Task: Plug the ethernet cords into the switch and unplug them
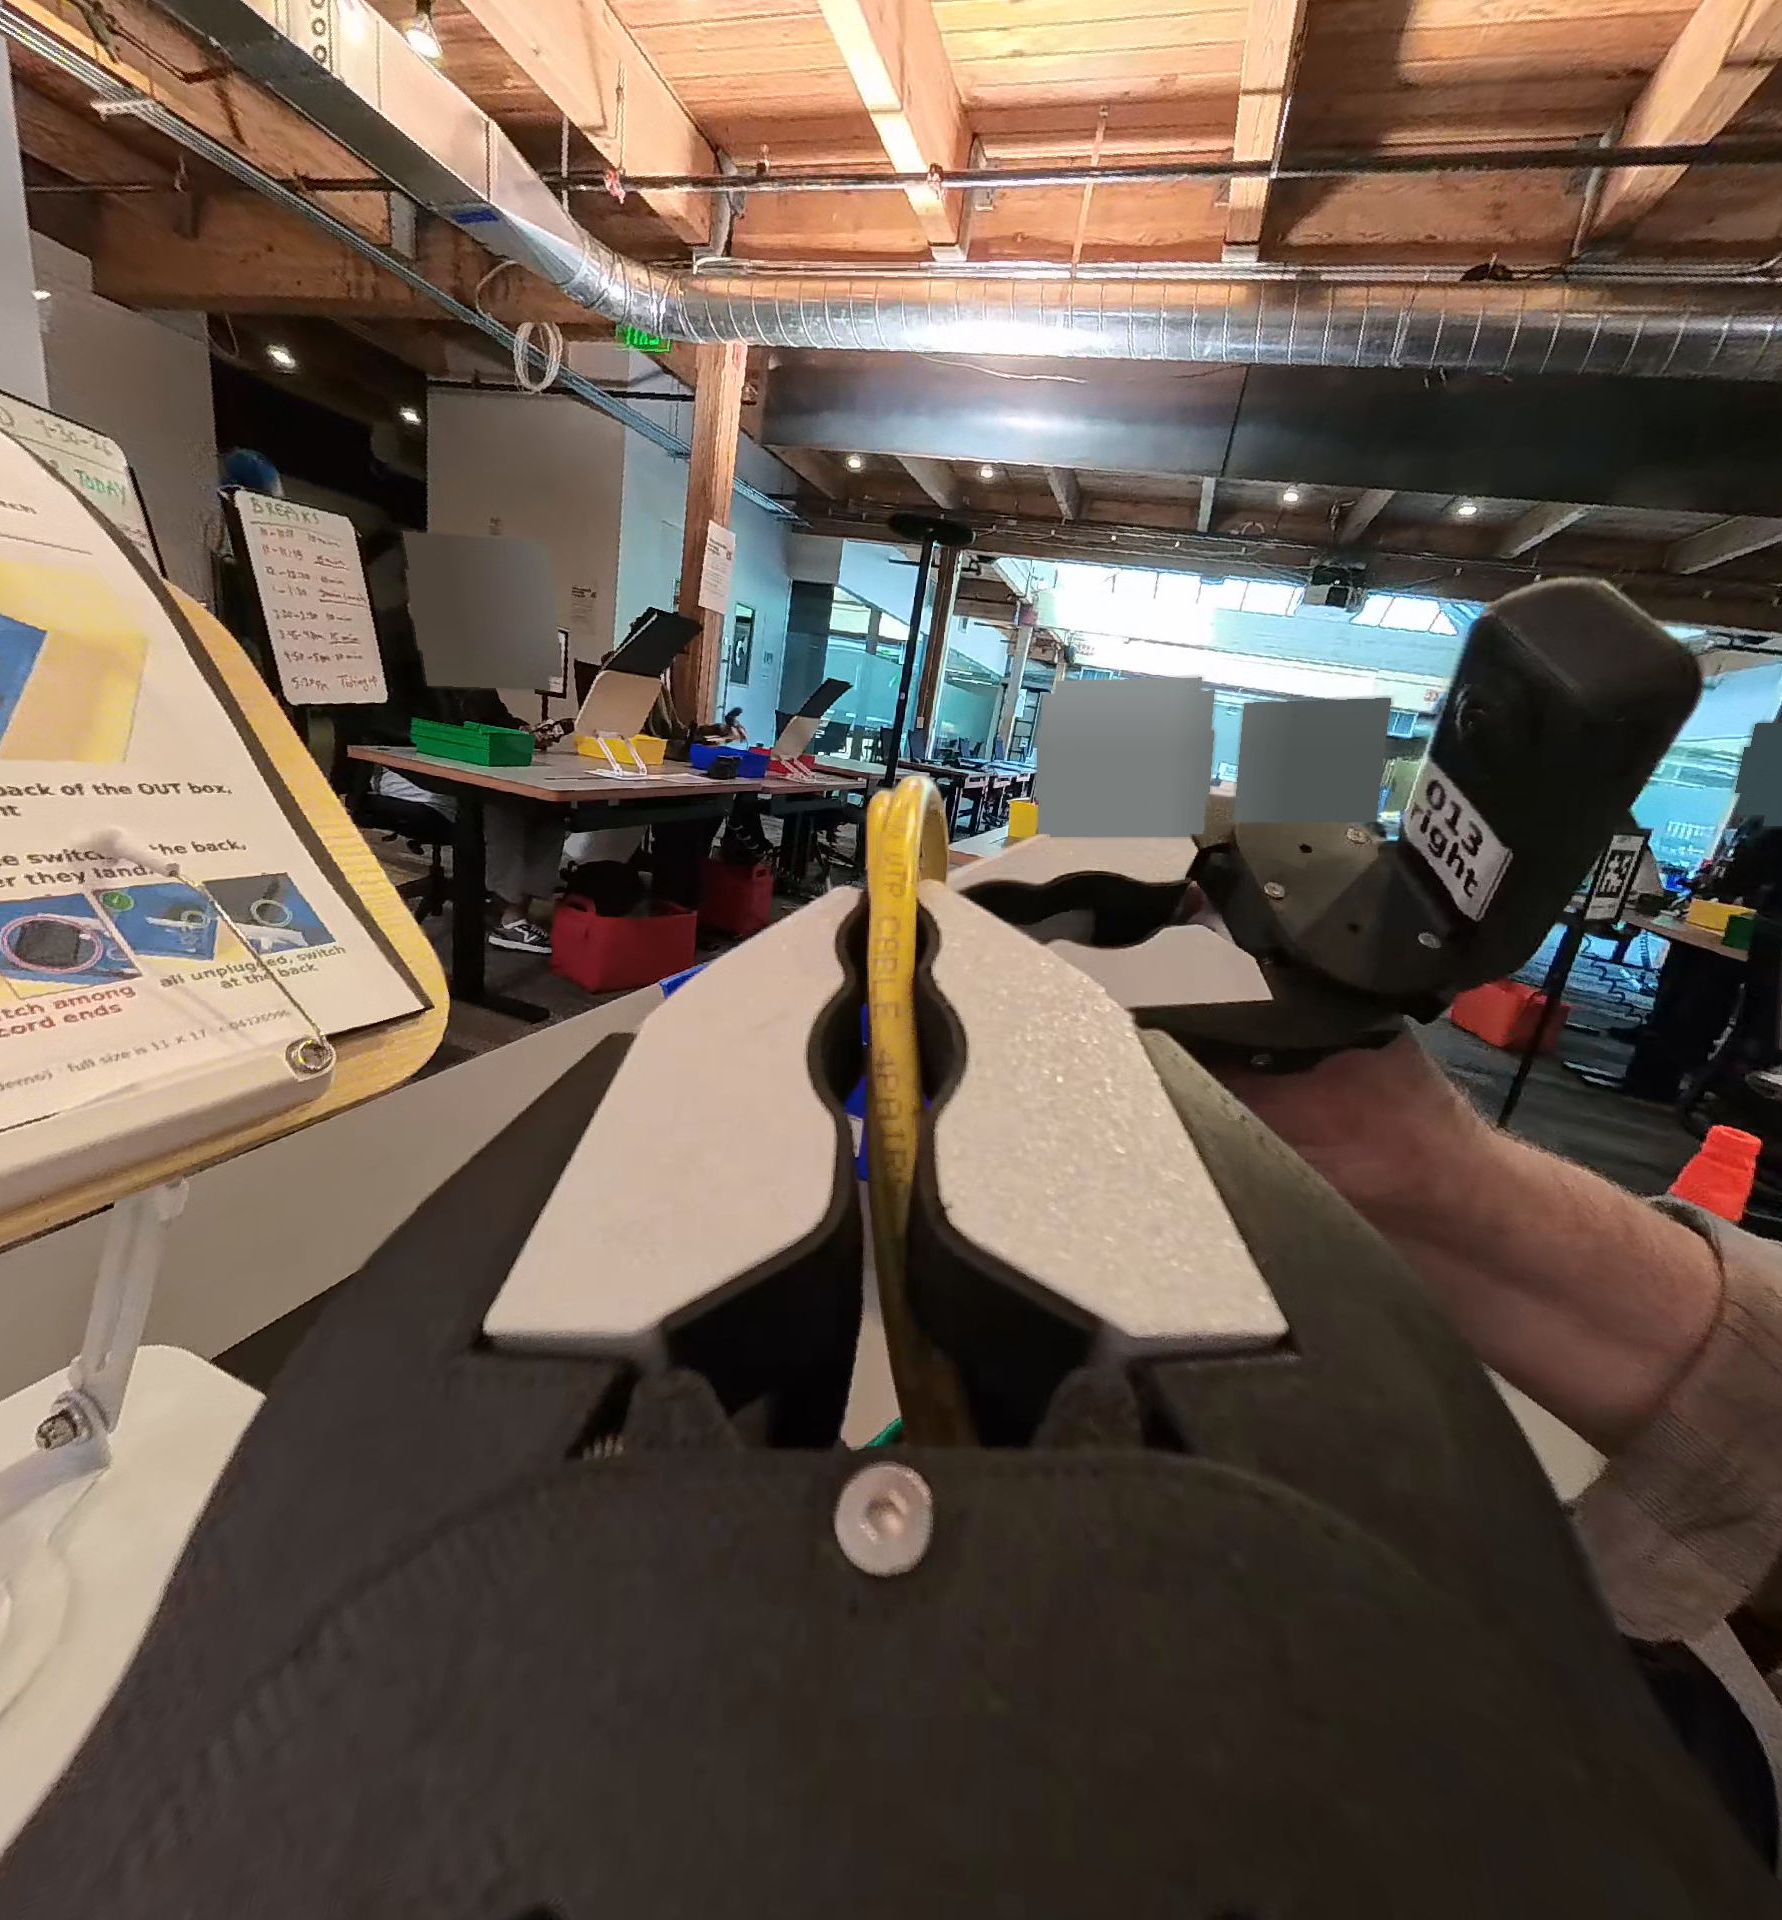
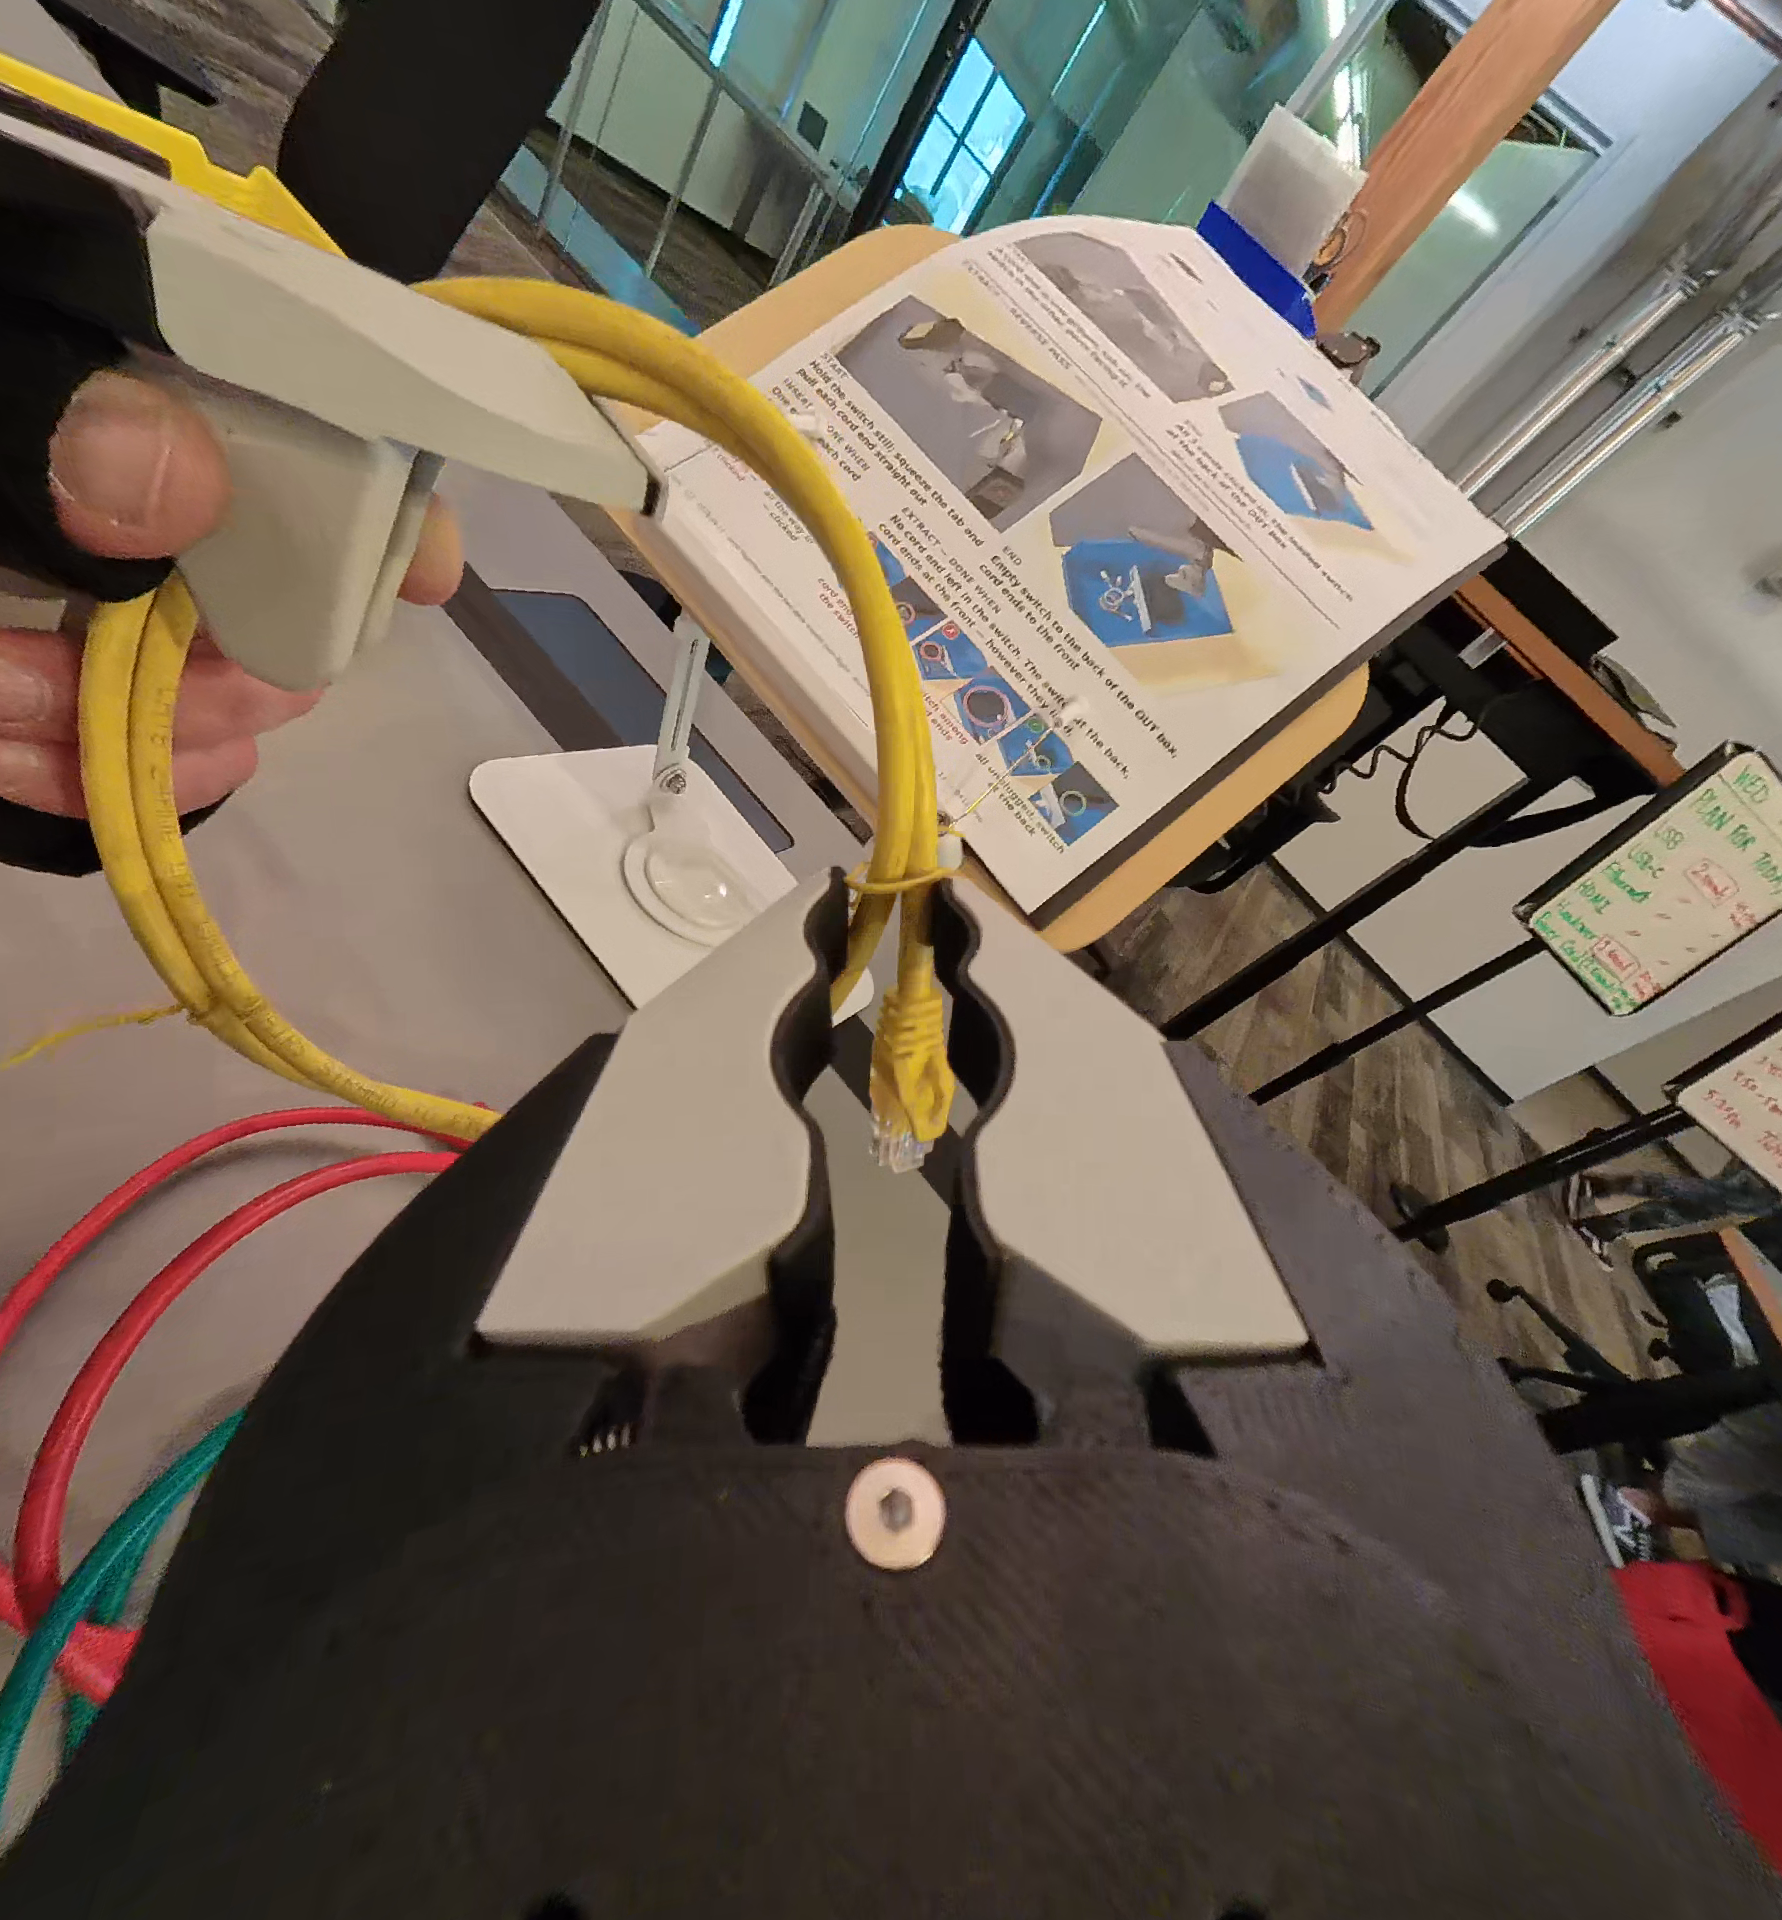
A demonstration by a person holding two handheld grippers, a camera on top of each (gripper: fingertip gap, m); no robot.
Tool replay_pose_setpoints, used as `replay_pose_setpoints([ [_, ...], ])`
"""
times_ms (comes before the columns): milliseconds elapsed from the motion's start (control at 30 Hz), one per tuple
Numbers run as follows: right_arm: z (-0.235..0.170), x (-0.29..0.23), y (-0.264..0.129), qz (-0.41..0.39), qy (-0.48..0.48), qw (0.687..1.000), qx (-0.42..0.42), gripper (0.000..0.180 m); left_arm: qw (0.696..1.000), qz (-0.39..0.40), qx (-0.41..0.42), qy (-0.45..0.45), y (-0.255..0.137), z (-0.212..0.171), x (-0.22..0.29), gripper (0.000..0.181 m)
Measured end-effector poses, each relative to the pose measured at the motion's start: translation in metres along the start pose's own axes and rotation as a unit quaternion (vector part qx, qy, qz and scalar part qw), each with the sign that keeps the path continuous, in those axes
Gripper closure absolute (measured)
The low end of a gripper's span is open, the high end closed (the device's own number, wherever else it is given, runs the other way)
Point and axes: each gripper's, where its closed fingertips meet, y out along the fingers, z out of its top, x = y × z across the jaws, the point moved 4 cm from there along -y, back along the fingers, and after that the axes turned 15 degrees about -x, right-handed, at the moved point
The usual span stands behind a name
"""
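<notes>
Yellow ethernet cord (image 2: 871,582), looped and tie-bound, is hanging between 2 grippers above the table (switch unseen). Left gripper (image 1: 892,914) is clamping its loop; right gripper (image 2: 892,914) is pinching the strands by the dangling clear-tipped plug (image 2: 908,1081), probably steadying it for regripping.
</notes>
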Motion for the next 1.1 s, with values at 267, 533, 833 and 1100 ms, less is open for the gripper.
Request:
replay_pose_setpoints([
  [267, 0.025, 0.001, -0.008, 0.004, -0.033, 0.999, 0.023, 0.167, 1.0, -0.012, -0.001, 0.002, -0.001, 0.003, 0.004, 0.177],
  [533, 0.053, -0.007, -0.02, 0.031, -0.113, 0.991, 0.059, 0.17, 0.999, -0.031, -0.011, 0.009, -0.001, 0.005, 0.008, 0.177],
  [833, 0.06, -0.006, -0.027, 0.117, -0.154, 0.98, 0.046, 0.174, 0.998, -0.056, -0.011, 0.017, -0.001, 0.007, 0.014, 0.177],
  [1100, 0.055, -0.004, -0.027, 0.202, -0.154, 0.967, 0.007, 0.175, 0.996, -0.083, -0.028, 0.012, 0.002, 0.003, 0.014, 0.176],
])
